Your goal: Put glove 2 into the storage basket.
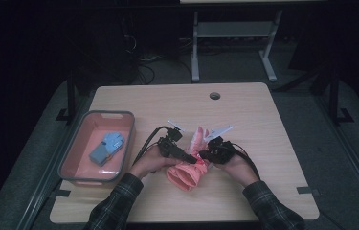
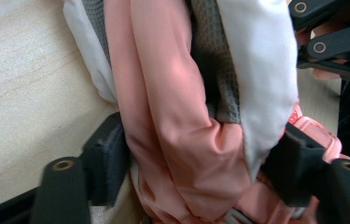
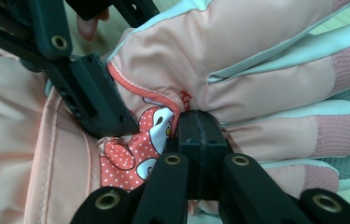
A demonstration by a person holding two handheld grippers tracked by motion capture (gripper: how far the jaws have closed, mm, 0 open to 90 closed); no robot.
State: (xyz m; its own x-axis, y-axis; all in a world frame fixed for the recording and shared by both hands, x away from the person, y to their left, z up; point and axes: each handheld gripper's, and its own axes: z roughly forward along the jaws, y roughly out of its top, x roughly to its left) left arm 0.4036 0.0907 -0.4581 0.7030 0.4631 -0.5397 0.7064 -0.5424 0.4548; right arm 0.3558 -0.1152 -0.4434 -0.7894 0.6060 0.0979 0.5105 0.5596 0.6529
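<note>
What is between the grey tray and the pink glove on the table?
In the high view, the left gripper and its hand lie between the tray and the pink glove.

Plaid sleeves [image 1: 119, 203]; each black claw has brass-ringed rivets [image 3: 172, 159], a black cable [image 1: 146, 141] and a grey plate [image 1: 174, 125].

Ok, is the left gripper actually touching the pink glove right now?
Touching. In the left gripper view, the left gripper has its two black jaws pressed into either side of the pink glove, bunching the fabric between them with no gap.
</note>
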